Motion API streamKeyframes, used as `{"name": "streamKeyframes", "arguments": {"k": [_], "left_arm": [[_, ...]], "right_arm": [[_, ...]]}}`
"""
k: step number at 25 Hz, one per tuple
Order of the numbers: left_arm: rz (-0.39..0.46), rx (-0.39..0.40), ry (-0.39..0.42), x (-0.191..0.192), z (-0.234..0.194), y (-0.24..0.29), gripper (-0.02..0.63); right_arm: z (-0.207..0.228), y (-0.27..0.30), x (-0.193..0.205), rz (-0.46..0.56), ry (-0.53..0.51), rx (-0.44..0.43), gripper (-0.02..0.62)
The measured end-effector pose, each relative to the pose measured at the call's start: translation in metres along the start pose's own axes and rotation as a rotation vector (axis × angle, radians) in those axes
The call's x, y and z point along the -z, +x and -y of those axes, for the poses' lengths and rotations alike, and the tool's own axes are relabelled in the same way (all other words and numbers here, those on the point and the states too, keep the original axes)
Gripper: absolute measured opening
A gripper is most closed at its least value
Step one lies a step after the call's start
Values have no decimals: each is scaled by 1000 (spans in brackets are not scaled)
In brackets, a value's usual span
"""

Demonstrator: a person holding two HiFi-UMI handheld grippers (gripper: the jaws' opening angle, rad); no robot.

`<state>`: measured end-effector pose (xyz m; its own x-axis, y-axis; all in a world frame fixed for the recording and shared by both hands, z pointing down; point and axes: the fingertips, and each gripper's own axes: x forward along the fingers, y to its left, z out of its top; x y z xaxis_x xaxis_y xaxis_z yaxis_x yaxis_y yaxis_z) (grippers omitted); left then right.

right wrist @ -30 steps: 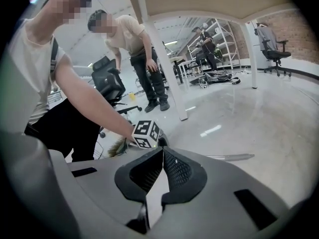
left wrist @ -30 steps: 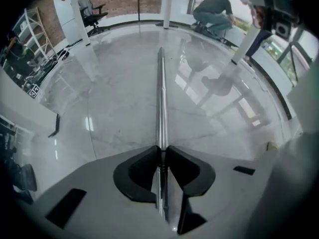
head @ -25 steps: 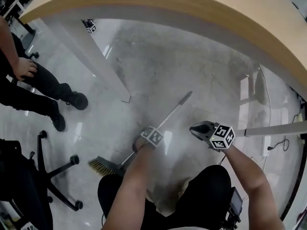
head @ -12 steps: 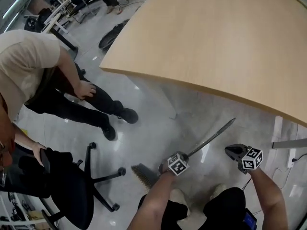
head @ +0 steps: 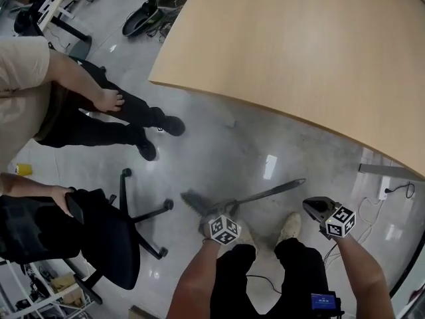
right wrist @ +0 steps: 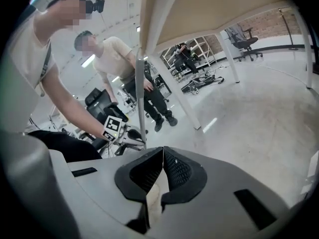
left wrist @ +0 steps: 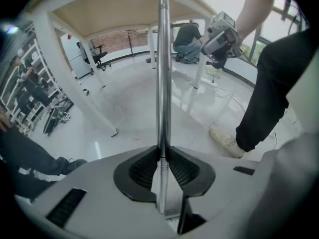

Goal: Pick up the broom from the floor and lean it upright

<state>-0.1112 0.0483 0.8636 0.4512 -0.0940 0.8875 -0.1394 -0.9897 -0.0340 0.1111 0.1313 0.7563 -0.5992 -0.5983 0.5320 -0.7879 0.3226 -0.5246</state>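
The broom has a silver metal handle (head: 272, 191) and a dark brush head (head: 192, 201). My left gripper (head: 229, 209) is shut on the handle close to the brush head, and the broom hangs off the floor above my feet. In the left gripper view the handle (left wrist: 162, 73) runs straight out from between the pads of the left gripper (left wrist: 160, 151) toward the table's underside. My right gripper (head: 311, 205) hovers beside the handle's free end, jaws together with nothing in them. The right gripper view shows its shut tips (right wrist: 162, 151), the handle (right wrist: 141, 93) and the left gripper (right wrist: 122, 133) beyond.
A large wooden table (head: 299, 45) fills the upper right, with a white leg (left wrist: 75, 78) near the broom. A black office chair (head: 126, 224) stands at the left. A person in dark trousers (head: 99, 118) stands beyond it. A power strip and cable (head: 385, 190) lie at the right.
Both grippers have come up from the floor, and the broom has risen with the left one. Its brush head has left the floor. The head view now looks from higher up.
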Motion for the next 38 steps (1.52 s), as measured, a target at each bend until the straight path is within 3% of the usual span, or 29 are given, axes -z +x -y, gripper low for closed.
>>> {"name": "streamKeyframes", "arguments": {"k": [3,9,12,14,18,27,38], "left_arm": [[18,-54,-117,1,-13,-28,75],[83,-236,-536,-21,-86,-60,75],[118,-292,-665,-36,-101,-62,75],[132,-295,-682,-53,-98,-60,75],[154,-287,-641,-84,-93,-47,75],[202,-291,-588,-137,-109,-33,75],[204,-282,-550,-157,-118,-21,77]], "right_arm": [[-28,-17,-13,-15,13,-30,15],[-56,-30,-85,-13,-7,-158,15],[-68,-32,-114,-16,-38,-208,15],[-73,-37,-127,-14,-44,-225,15],[-67,-40,-142,-8,-41,-227,15],[-51,-60,-130,-29,0,-194,15],[-39,-65,-130,-27,27,-181,15]]}}
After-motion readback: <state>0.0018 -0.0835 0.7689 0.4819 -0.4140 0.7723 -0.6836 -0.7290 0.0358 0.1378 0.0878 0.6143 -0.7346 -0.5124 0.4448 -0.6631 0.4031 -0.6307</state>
